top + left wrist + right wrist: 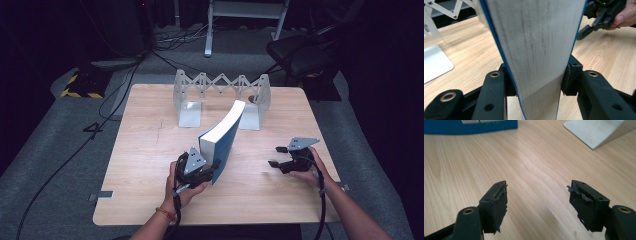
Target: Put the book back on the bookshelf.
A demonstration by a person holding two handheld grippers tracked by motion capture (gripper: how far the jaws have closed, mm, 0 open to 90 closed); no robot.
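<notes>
Two bare forearms are coming in over the near edge of the light wooden bench (pixel 150 200), each hand wrapped around a black two-jaw tool. Left of centre, the left hand is curling its fingers round the left tool (pixel 212 172), which is pointing away from the person toward the far edge, with its grey three-cornered plate facing up. Its jaws are clamping the thick blue-covered book (pixel 220 140) at the book's near lower end; in the left gripper view the pads (pixel 567 80) are pressing on both blue covers, with the pale page block (pixel 536 50) rising between them. That book is standing on edge in the middle of the bench, leaning, its white pages facing up and left, its far end reaching toward the white accordion-style metal book rack (pixel 220 85) that is sitting along the far edge.

Near the right edge, the right hand is holding the right tool (pixel 277 156) low over the wood and aiming it leftward at the book, well apart from it. Its jaws are standing wide apart with nothing between them, just bare bench beneath.
</notes>
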